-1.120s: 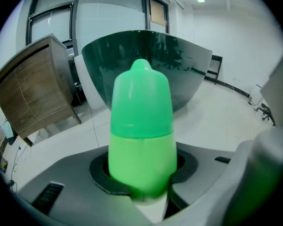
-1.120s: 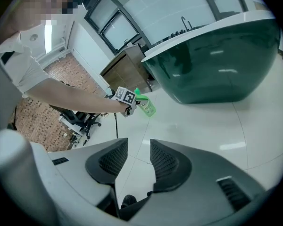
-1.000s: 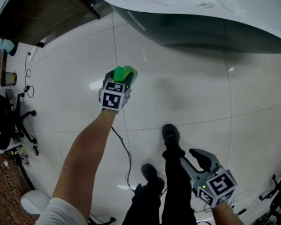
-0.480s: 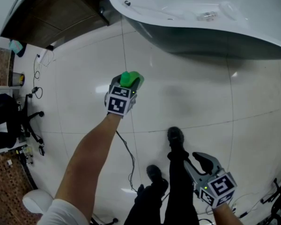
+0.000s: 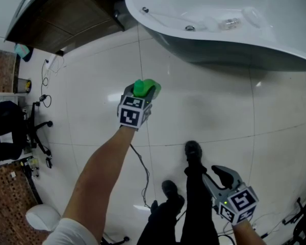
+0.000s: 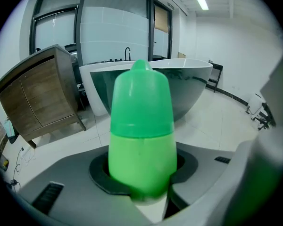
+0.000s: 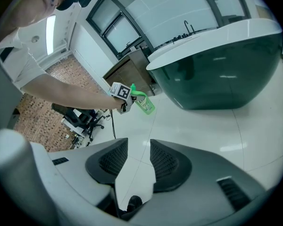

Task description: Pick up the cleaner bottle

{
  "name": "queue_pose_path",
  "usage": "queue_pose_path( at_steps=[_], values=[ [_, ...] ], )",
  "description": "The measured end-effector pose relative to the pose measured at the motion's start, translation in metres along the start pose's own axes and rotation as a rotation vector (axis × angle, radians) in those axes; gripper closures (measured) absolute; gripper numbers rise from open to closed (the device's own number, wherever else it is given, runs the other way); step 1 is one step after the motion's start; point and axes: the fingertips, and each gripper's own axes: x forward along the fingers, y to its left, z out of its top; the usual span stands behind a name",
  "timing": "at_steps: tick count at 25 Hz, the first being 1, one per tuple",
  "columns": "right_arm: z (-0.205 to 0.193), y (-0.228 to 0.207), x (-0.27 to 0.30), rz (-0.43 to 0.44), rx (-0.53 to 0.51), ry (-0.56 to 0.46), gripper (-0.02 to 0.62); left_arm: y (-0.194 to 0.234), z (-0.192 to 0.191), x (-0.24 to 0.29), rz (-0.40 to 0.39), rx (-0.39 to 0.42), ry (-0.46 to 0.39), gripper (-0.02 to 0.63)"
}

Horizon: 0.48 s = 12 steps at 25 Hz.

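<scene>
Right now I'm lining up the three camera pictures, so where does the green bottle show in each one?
Head view: green bottle just left of centre, over the white floor.
Left gripper view: fills the centre, clamped in the left gripper.
Right gripper view: small, left of centre, held out at arm's end.
Shared landmark: the bathtub, along the top of the head view, behind the bottle in both gripper views.

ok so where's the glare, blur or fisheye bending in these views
Head view: sharp, with bright glare patches on the glossy floor and the bathtub casting a soft shadow beneath. Left gripper view: the green cleaner bottle fills the centre, slightly soft up close, corners vignetted black. Right gripper view: strong fisheye bending, another glare streak on the floor.
</scene>
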Motion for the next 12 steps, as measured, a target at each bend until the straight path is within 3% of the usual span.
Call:
queue_pose_path(
  at_steps=[7,12],
  values=[
    [0.028,0.011,-0.012,0.017,-0.032,-0.017,0.440,0.008,0.029,-0.032,0.016,-0.055,-0.031,0.440],
    [0.042,0.018,-0.024,0.006,-0.038,-0.050,0.440,0.010,0.043,-0.053,0.023,-0.051,-0.034,0.441]
  ],
)
